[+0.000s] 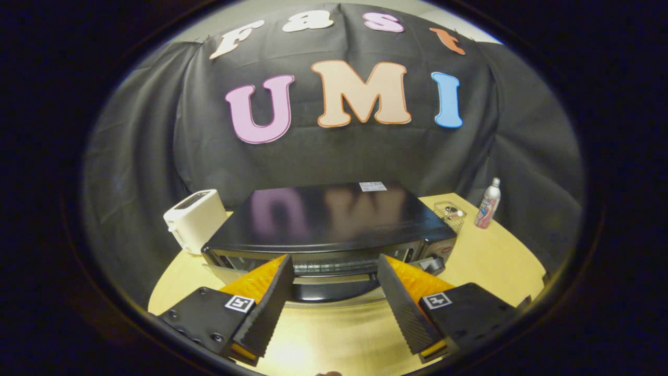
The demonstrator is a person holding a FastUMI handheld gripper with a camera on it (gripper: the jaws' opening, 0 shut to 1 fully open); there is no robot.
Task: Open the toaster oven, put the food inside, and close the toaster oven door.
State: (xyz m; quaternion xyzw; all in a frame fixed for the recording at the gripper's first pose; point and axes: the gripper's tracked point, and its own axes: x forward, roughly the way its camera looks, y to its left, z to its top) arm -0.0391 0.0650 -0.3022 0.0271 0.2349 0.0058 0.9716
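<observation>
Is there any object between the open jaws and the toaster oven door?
Nothing visible stands in the way. The gripper has its jaws open, and just ahead of them is the toaster oven, its door facing them. The white toaster, the wire basket and the bottle stand off to the sides.

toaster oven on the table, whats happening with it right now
A person is holding the tongs open and empty, aimed at the front of the black toaster oven just ahead of them on the wooden table. The oven's door appears to hang open. A white toaster stands on one side of the oven, a wire basket and a spray bottle on the other.
</observation>
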